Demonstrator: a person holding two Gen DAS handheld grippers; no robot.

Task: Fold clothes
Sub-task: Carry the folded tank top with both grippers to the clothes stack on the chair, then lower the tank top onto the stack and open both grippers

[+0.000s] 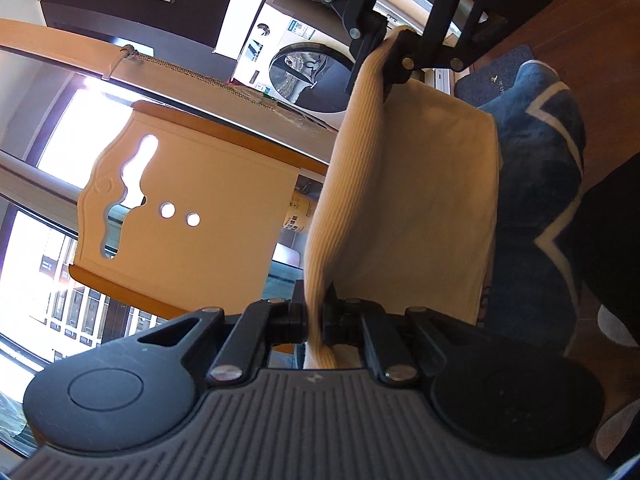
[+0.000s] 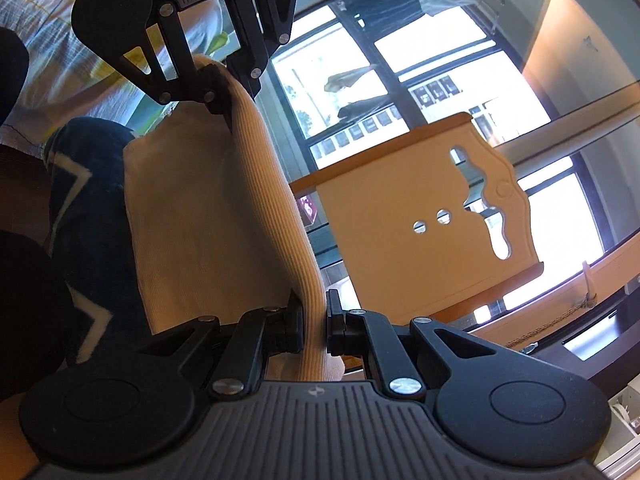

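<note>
Window-lit room, wooden headboard point(image 1: 192, 208) behind: both the left gripper point(image 1: 316, 320) and right gripper point(image 2: 316, 320) are clenched on a ribbed cream garment point(image 1: 420, 200), which looks soft, light and limp, best pinched along its top edge.

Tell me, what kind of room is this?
Probably a bedroom at home: a carved wooden bed board stands by big windows, a boxed washing machine sits nearby, and a blue patterned blanket lies below.
</note>
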